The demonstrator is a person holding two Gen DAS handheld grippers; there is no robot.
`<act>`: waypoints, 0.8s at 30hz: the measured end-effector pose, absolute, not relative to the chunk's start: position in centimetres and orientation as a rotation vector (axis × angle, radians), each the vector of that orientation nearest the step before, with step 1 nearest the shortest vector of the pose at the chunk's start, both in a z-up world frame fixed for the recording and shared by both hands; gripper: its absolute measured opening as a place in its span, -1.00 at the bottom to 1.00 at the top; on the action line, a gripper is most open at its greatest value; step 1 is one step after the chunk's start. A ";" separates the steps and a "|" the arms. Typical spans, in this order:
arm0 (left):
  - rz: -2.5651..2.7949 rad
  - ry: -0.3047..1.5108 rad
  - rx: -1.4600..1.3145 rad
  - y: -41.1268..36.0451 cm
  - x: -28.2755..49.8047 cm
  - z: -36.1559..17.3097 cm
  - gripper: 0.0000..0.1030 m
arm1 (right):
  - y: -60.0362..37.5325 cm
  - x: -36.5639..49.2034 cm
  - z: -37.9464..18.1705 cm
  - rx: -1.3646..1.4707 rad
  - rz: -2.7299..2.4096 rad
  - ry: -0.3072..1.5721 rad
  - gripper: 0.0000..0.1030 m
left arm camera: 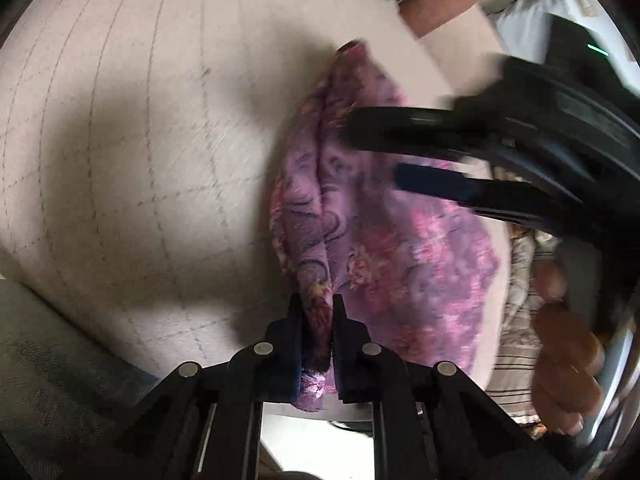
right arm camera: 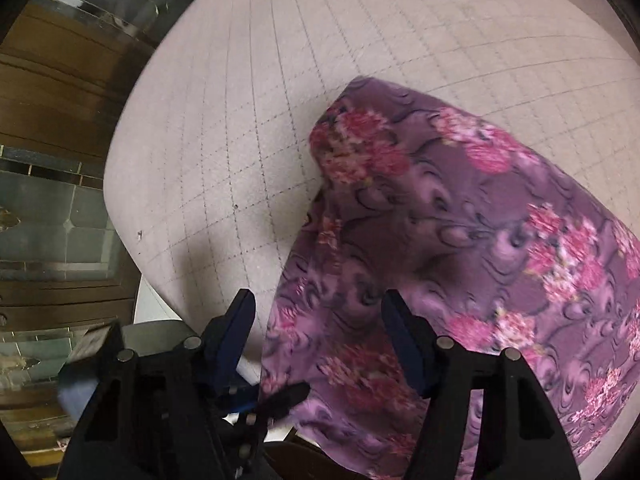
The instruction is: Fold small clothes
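A purple cloth with pink flowers (left arm camera: 384,248) lies bunched on a pale grid-stitched pad (left arm camera: 120,120). My left gripper (left arm camera: 317,308) is shut on a folded ridge of the cloth at its near edge, and the fabric fills the narrow gap between the pads. In the right wrist view the same cloth (right arm camera: 460,220) spreads across the pad (right arm camera: 280,80). My right gripper (right arm camera: 320,300) hovers over the cloth's left edge with its jaws apart and no pad pressing on the fabric. From the left wrist view the right gripper (left arm camera: 376,152) reaches in from the right, above the cloth.
A person's forearm with a wristband (left arm camera: 432,4) is at the top. A hand (left arm camera: 568,360) and striped fabric (left arm camera: 516,320) are at the lower right. A wooden cabinet with glass panels (right arm camera: 60,120) stands past the pad's left edge.
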State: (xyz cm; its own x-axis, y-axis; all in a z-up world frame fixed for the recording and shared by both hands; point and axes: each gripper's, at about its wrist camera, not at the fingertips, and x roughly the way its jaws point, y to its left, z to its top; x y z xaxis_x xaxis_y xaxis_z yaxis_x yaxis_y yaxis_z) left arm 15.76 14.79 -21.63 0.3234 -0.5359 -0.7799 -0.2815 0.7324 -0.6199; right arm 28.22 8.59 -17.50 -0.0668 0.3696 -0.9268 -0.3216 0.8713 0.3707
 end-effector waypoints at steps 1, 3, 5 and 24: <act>-0.210 1.253 -0.799 14.8 15.7 -21.5 -0.79 | 9.2 28.6 -17.8 0.031 0.564 1.559 0.27; -0.229 1.243 -0.803 14.1 15.9 -21.1 -0.79 | 10.2 29.2 -18.3 0.021 0.564 1.584 0.28; -0.245 1.215 -0.799 13.9 15.8 -20.6 -0.80 | 11.4 29.4 -19.1 -0.006 0.555 1.615 0.28; -0.418 0.954 -0.378 3.0 11.6 -10.6 -0.82 | -0.9 25.7 -11.3 0.182 0.572 1.309 -0.77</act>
State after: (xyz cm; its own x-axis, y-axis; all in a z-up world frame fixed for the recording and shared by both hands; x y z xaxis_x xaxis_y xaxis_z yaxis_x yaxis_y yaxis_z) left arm 11.60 3.05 -10.60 0.5107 -0.5005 -0.6990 0.1753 0.8566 -0.4853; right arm 25.73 -0.93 -11.28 0.1445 0.4938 -0.8575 -0.2936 0.8489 0.4394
